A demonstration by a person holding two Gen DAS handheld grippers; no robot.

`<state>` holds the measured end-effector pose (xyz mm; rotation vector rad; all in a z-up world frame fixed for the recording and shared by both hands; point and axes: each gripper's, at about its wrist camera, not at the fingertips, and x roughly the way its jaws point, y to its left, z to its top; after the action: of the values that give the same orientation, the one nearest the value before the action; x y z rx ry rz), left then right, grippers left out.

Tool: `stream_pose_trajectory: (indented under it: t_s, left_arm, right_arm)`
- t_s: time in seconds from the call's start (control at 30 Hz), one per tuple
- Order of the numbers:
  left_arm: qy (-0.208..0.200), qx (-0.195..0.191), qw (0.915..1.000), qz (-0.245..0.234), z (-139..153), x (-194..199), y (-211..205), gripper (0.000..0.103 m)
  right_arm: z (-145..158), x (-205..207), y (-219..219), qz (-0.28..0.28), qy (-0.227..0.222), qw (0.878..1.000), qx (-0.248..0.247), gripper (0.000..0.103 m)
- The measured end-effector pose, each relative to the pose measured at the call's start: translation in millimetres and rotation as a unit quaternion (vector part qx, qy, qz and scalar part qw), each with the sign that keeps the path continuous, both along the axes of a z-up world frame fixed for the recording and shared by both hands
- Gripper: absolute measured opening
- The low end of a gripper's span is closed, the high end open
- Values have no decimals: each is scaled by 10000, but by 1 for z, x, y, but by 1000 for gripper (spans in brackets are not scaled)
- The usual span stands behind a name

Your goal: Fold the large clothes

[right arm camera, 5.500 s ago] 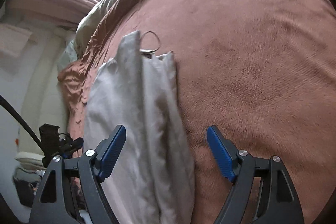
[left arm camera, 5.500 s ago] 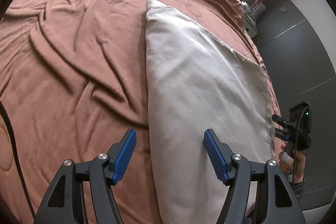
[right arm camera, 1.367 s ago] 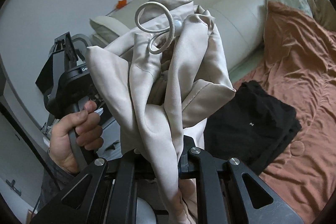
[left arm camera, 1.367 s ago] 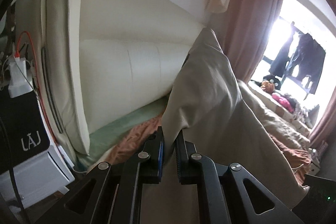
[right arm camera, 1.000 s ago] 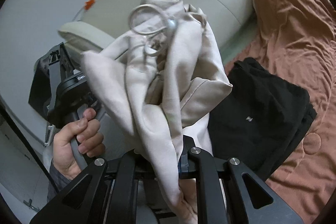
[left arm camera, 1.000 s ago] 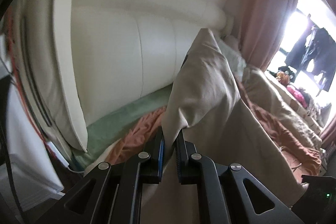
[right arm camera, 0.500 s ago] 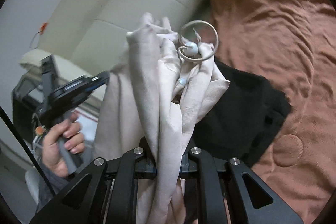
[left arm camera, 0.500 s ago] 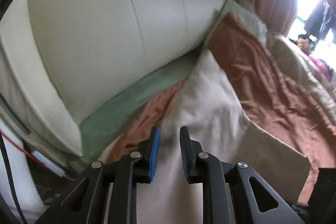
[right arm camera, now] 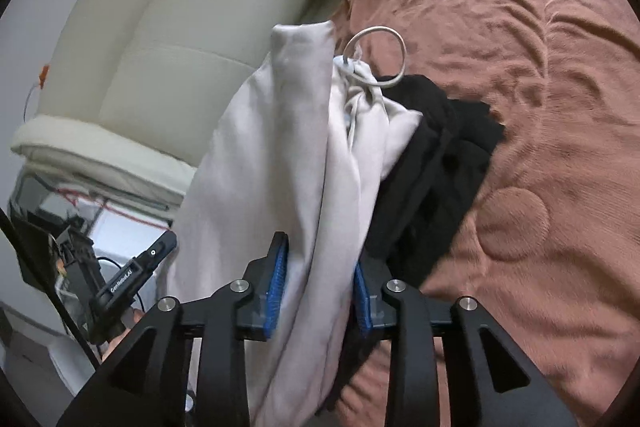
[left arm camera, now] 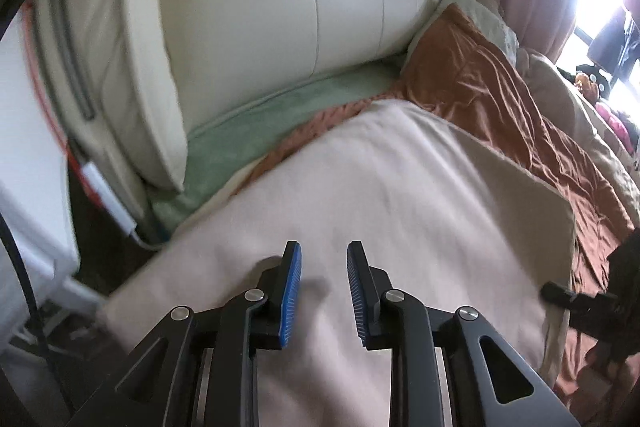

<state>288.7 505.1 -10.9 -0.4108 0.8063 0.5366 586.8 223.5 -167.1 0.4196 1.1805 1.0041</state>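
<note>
The folded beige garment (left arm camera: 384, 227) lay draped over the head end of the bed, on the rust-brown bedspread (left arm camera: 520, 115) and partly over the folded black garment (right arm camera: 440, 163), its drawstring loop (right arm camera: 376, 55) showing at the bunched end in the right wrist view. A second before it had hung in the air, pinched at both ends; now it had been brought down and laid flat. The left gripper (left arm camera: 323, 291) had just been opening: its blue pads stood a little apart with nothing between them, poised just above the cloth. The right gripper (right arm camera: 318, 291) had also just been opening, its jaws part open, yet the bunched end of the garment still ran between its pads; whether they still pressed on it I could not tell. Beyond were the cream headboard (left arm camera: 280, 7) and a green sheet (left arm camera: 280, 115). This looked like the putting-away step: the beige piece folded and set on the stack, with only the right side's release left.
</note>
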Motion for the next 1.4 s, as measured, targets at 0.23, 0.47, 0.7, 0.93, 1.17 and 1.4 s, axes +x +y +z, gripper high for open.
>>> stream_pose_trajectory:
  t_s: [0.23,0.47,0.7,0.93,1.17,1.4]
  left_arm:
    - [-159,161,9997,12,-6,-30,-30,38]
    - [-217,310,9993,24,-23,-59,-72,52]
    - [-477,264,9984,-146,-24,-78,-114,55]
    - [-803,150,9961,-346,-7,-98,-148,73]
    - [-1026,256,9924,-623,11,-118,-191,83]
    - [-1343,343,9864,-880,28,-149,-225,102]
  right_arm:
    - [27,-35,-8,95,-423,9986,-303,32]
    - [31,-82,-29,415,-671,9954,-547,32]
    - [58,-128,-68,259,-1317,9873,-852,32]
    - [103,-169,-149,-260,-1728,9809,-860,32]
    - [128,-217,-221,-820,-2155,9684,-952,50]
    - [142,-280,-267,-1191,-2698,9485,-1159,71]
